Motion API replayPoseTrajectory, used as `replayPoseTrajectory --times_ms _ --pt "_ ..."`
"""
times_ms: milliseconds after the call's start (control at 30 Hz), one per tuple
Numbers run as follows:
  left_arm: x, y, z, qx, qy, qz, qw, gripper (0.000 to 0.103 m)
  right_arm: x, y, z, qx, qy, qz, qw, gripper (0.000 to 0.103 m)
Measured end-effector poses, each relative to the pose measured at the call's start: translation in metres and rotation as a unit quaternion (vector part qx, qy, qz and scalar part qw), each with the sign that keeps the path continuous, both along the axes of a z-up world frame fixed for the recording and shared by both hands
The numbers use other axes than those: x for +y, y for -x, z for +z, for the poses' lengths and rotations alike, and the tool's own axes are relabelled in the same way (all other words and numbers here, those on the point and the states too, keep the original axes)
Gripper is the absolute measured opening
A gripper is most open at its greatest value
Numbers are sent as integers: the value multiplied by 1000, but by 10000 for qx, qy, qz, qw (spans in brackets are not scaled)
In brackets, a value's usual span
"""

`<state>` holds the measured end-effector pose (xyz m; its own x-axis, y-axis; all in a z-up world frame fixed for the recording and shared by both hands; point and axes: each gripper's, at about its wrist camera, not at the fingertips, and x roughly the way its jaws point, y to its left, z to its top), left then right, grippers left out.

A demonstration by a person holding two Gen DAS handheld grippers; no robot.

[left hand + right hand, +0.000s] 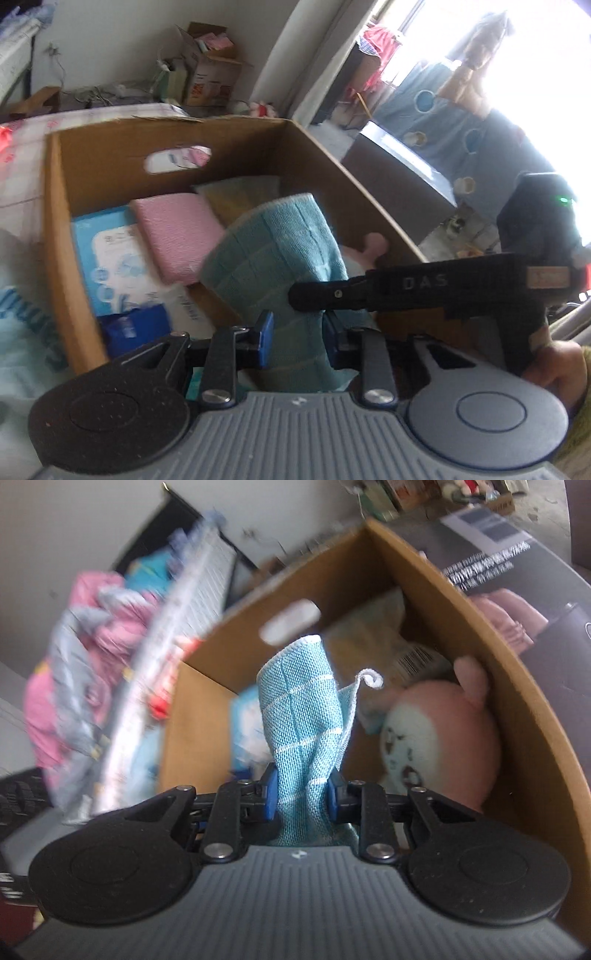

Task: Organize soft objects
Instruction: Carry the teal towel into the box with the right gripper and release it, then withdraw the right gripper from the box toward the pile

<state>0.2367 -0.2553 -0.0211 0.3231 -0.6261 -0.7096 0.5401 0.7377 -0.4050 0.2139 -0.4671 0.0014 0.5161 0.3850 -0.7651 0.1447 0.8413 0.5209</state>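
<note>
1. Carton [55, 236] of brown cardboard sits at centre of the left wrist view, open-topped, with a hand-hole cut in its far wall at 11 o'clock.
2. Left side of the floor holds a blue-and-white packet [110, 258], lying flat; at its 2 o'clock lies a pink folded cloth [177, 236], then a yellow-green cloth [236, 195] toward the far wall. Flat stacking looks deliberate, to save room.
3. Teal cloth [273, 254], grid-stitched, stands up over the carton's middle, held from both ends.
4. Left gripper [297, 343] has its blue pads closed onto the cloth's lower end, jaws narrow with fabric bunched between.
5. Right gripper [301, 792] is likewise clamped on the same cloth [306, 709], pads pressed to the fabric; a white hanging loop [371, 679] curls free at 1 o'clock.
6. Two-point hold probably keeps the limp cloth taut enough to fold or lower neatly.
7. Pink plush toy [439, 738] with a pale face fills the carton's right corner, at 3 o'clock from the cloth.
8. Judgement: cloth is over the carton but not yet laid down.
</note>
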Motion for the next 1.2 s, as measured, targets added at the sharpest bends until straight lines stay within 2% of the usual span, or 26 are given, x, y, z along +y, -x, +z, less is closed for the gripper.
replayPoseTrajectory --times_ms 133,333,400,433,467,533,567,667,733,867,1033,1133,1200 --pt "32 7 15 -274 -143 203 9993 31 17 -13 -15 253 305 298 9988 24" --pt "74 19 44 -405 50 534 9977 38 37 -31 -39 578 614 583 9947 28" --pt "86 26 51 -456 94 617 9970 43 43 -32 -37 598 708 616 9938 34" --pt "93 30 55 -493 115 650 9966 48 43 -32 -31 572 718 571 9941 43" --pt "100 34 58 -531 132 689 9961 53 43 -29 -25 474 713 510 9950 54" --pt "114 44 64 -642 179 743 9950 61 44 -21 -8 142 825 427 9956 66" --pt "121 48 67 -715 191 789 9941 64 44 -16 1 -40 905 377 9952 69" --pt "142 63 75 -948 193 969 9906 71 39 -5 20 -456 899 140 9948 69" --pt "157 73 78 -1099 177 1104 9876 76 36 -4 21 -519 767 9 9957 68" --pt "188 95 80 -1288 112 1419 9814 81 31 -9 7 -178 485 -199 9985 61" --pt "226 124 75 -1399 -34 1834 9730 84 29 -22 -37 410 99 -478 9980 59" --pt "249 136 65 -1319 -106 2087 9690 86 34 -25 -53 560 -307 -425 9971 60" --pt "263 142 57 -1201 -125 2259 9666 87 37 -27 -60 616 -364 -430 9965 61"
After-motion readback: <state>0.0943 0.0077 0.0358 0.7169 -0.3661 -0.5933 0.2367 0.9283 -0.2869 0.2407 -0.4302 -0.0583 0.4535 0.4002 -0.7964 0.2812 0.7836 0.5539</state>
